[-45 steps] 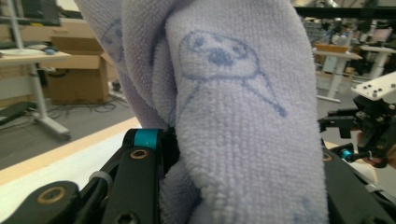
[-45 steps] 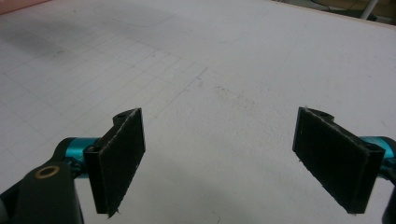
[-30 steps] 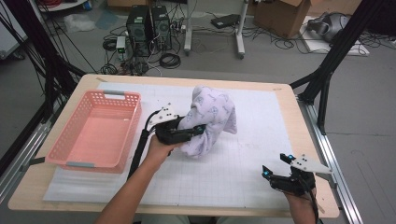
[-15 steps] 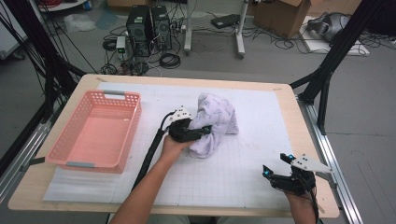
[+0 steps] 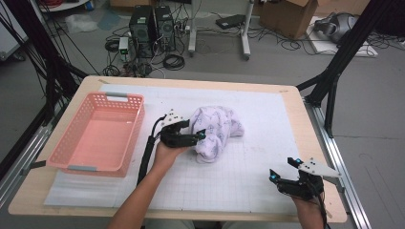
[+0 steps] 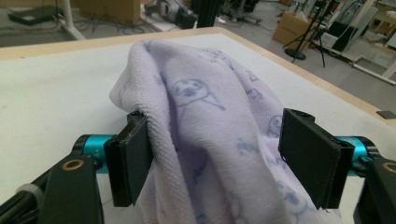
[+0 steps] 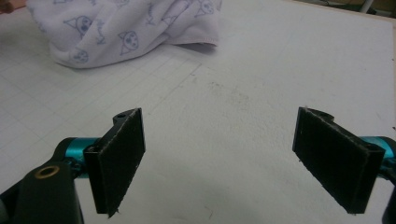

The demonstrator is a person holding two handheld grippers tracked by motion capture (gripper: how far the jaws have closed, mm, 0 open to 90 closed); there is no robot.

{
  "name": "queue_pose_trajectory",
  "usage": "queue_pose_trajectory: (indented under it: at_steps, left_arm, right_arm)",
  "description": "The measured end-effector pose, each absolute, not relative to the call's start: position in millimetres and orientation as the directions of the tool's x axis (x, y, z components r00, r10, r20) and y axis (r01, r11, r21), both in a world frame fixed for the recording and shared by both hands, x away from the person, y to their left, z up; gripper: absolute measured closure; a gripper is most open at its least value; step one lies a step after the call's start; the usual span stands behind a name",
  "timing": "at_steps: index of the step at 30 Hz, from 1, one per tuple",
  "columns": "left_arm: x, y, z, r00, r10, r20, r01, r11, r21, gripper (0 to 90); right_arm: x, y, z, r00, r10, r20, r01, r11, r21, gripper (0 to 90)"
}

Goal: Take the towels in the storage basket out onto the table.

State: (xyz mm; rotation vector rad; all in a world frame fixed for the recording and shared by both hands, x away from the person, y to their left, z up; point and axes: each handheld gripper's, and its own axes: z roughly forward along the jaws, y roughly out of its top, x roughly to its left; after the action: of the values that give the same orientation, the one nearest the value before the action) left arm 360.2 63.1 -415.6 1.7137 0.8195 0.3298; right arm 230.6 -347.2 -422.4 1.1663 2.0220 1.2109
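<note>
Left gripper (image 5: 199, 135), in the left gripper view (image 6: 224, 158): its fingers (image 6: 130, 161) stand apart with a fold of the towel (image 6: 205, 116) between them. One finger touches the cloth; the other stands just clear of it, so the grip is released. The jaws have just been opening around the cloth.

Right gripper (image 5: 282, 172), in the right gripper view (image 7: 233, 163): its fingers (image 7: 119, 161) are spread wide and released, with bare mat between them. It sits near the front right corner of the tabletop (image 5: 291, 102), well apart from the towel.

Towel (image 5: 217, 130): a white to pale lilac terry cloth printed with small cat faces, lying crumpled in a heap near the middle of the mat, just beside the left gripper. No readable writing or brand shows on it. In the right gripper view the towel (image 7: 121, 30) lies at the far side of the mat.

Basket (image 5: 76, 157): a pink plastic basket with perforated walls and grey handles, standing at the left of the tabletop, apart from the towel.

Surface: a white mat (image 5: 258, 157) ruled with a faint grid covers most of the light wooden tabletop, whose edge is framed by metal rails.

Room: a grey floor with two dark computer towers (image 5: 153, 24), tangled cables (image 5: 174, 59), a cardboard box (image 5: 286, 14) and black stand legs (image 5: 341, 62) behind the tabletop.
</note>
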Motion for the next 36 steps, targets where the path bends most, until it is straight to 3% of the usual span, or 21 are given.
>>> queue_pose_trajectory:
  at_steps: [14,25,31,36]
  left_arm:
    - [302,107,-427,0.74,0.656,-0.148,0.309,-0.136,0.941,28.2]
    - [293,109,-432,0.744,0.658,-0.117,0.284,-0.153,0.947,27.3]
    - [294,112,-431,0.722,0.679,-0.135,0.291,-0.12,0.949,19.1]
    - [293,114,-431,0.716,0.684,-0.14,0.292,-0.112,0.95,18.3]
  right_arm:
    - [232,-346,-424,-0.501,0.865,0.018,0.429,0.23,0.873,15.6]
    - [236,-341,-426,-0.5,0.866,0.024,0.438,0.228,0.869,15.6]
    - [239,-339,-428,-0.499,0.866,0.029,0.445,0.227,0.866,15.6]
    - [239,-338,-428,-0.508,0.861,0.02,0.438,0.239,0.866,15.6]
